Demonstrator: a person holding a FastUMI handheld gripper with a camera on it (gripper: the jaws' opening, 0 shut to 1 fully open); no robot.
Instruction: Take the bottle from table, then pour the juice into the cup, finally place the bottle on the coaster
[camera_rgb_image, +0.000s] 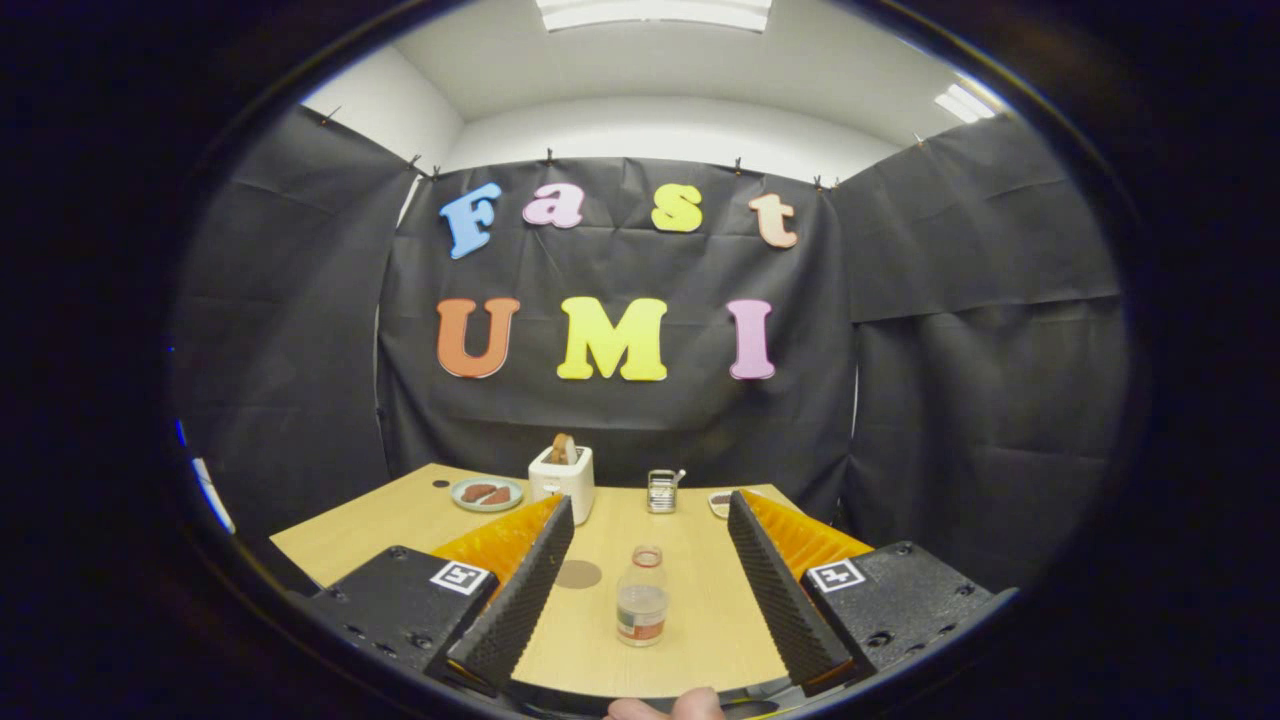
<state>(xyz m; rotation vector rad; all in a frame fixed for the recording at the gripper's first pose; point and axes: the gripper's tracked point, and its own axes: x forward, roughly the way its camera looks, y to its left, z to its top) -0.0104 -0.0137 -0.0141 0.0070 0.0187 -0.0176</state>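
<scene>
Wooden table (420, 515), bottle (642, 598) between spread tongs (650, 512)

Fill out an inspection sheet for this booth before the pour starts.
Surface: wooden table, dry as far as visible.
Job's things: bottle upright between the jaws, untouched; coaster flat beside it; cup at the far edge.
Clutter: toaster with toast; plate of food; small dish, partly hidden.
Grippers: gripper open, holding nothing.
Cables: nothing seen.
Surroundings: black cloth walls, ceiling lights.

Table (400, 520) with bottle (642, 597), coaster (578, 574), toaster (563, 482)
</scene>
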